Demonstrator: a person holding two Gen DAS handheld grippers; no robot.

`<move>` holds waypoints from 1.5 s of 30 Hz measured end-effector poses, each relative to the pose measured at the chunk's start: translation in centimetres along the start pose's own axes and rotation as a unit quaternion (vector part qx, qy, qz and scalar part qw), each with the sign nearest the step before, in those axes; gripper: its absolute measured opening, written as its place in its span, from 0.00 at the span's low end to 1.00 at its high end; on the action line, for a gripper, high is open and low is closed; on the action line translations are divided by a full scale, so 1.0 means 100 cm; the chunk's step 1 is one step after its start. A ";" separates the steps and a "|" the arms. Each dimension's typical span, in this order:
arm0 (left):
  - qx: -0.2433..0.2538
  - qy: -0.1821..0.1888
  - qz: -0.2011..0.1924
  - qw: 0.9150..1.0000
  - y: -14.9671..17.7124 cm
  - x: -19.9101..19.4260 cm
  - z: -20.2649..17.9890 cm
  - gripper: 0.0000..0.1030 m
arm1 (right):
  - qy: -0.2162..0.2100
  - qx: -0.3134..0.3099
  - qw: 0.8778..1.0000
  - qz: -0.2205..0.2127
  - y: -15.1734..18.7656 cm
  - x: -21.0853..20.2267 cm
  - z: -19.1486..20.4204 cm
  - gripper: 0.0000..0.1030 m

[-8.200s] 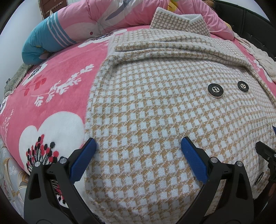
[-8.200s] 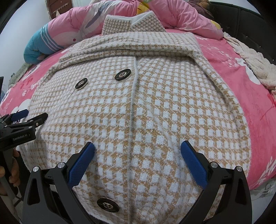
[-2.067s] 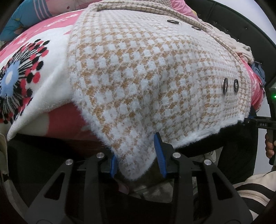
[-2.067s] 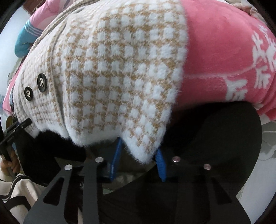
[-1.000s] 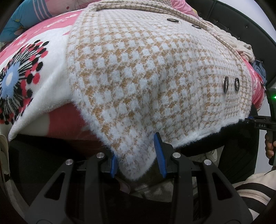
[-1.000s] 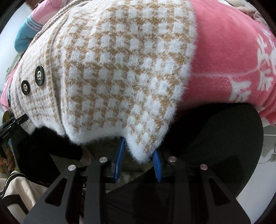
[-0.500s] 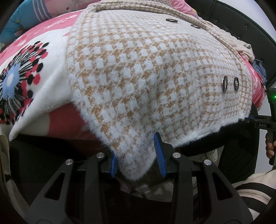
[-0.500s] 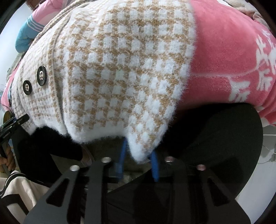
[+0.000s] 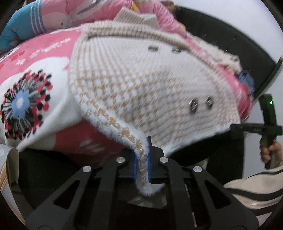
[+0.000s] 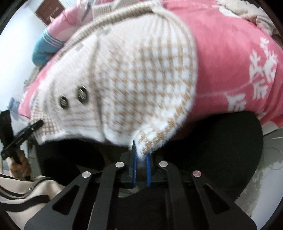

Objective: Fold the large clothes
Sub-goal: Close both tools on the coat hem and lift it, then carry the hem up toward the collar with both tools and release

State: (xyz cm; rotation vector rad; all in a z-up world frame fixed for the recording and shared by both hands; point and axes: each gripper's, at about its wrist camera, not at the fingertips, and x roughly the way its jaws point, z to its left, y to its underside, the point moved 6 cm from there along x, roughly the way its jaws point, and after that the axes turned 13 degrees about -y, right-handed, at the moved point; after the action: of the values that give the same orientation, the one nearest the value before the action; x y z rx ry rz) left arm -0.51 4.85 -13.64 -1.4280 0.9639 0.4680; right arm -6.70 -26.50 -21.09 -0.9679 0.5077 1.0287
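A tan-and-white checked knit coat (image 9: 141,85) with dark buttons (image 9: 193,107) lies face up on a pink bed blanket (image 9: 44,53). My left gripper (image 9: 142,159) is shut on the coat's lower left hem corner, at the bed's front edge. My right gripper (image 10: 140,159) is shut on the lower right hem corner of the coat (image 10: 141,74), and the corner is lifted off the blanket (image 10: 238,53). Each gripper shows at the edge of the other's view. Both views are blurred by motion.
A rolled pink and blue quilt (image 9: 53,16) lies along the head of the bed behind the collar. A cream fuzzy throw (image 10: 247,12) lies at the far right. The black bed frame (image 10: 221,141) is below the blanket edge. The person's striped clothing (image 9: 256,191) is close by.
Both grippers have closed fully on the hem corners and have begun to lift them off the bed edge. The coat's lower edge has risen and the views have tilted up.
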 end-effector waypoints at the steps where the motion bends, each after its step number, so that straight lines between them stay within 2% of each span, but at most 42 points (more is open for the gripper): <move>1: -0.005 0.008 -0.008 1.000 -0.005 -0.005 -0.001 0.07 | -0.010 -0.001 1.000 -0.011 -0.006 -0.006 0.007 0.08; 7: -0.039 0.060 -0.055 0.996 -0.036 -0.037 0.000 0.07 | -0.045 -0.017 0.997 -0.067 -0.043 -0.036 0.040 0.08; 13: -0.063 0.083 -0.088 0.991 -0.079 -0.042 -0.006 0.07 | -0.063 -0.050 0.991 -0.109 -0.091 -0.055 0.056 0.08; 17: -0.087 0.085 -0.105 0.987 -0.113 -0.038 0.004 0.07 | -0.070 -0.061 0.986 -0.135 -0.114 -0.061 0.057 0.08; 25: -0.112 0.056 -0.123 0.984 -0.175 -0.017 0.030 0.07 | -0.075 -0.067 0.978 -0.182 -0.186 -0.060 0.055 0.08; 29: -0.122 0.036 -0.118 0.985 -0.199 0.004 0.044 0.07 | -0.071 -0.059 0.976 -0.196 -0.227 -0.043 0.045 0.08; 34: -0.139 0.014 -0.095 0.986 -0.216 0.040 0.063 0.07 | -0.057 -0.041 0.979 -0.190 -0.266 -0.008 0.023 0.08; 38: -0.156 -0.001 -0.053 0.986 -0.212 0.075 0.077 0.10 | -0.043 -0.017 0.986 -0.163 -0.281 0.033 -0.003 0.08; 41: -0.177 0.014 -0.029 0.984 -0.207 0.089 0.086 0.12 | -0.054 0.012 0.990 -0.126 -0.283 0.060 -0.021 0.08; 44: -0.200 0.048 -0.017 0.978 -0.204 0.089 0.092 0.21 | -0.066 0.021 0.991 -0.115 -0.280 0.065 -0.025 0.11; 45: -0.207 0.056 -0.021 0.977 -0.204 0.086 0.094 0.34 | -0.066 0.018 0.991 -0.115 -0.280 0.063 -0.023 0.15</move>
State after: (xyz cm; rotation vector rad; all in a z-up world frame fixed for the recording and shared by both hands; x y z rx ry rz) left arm 22.78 8.63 -9.18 -1.8626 0.9587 0.5858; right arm 21.15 -30.41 -14.98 -0.8960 0.2959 0.8658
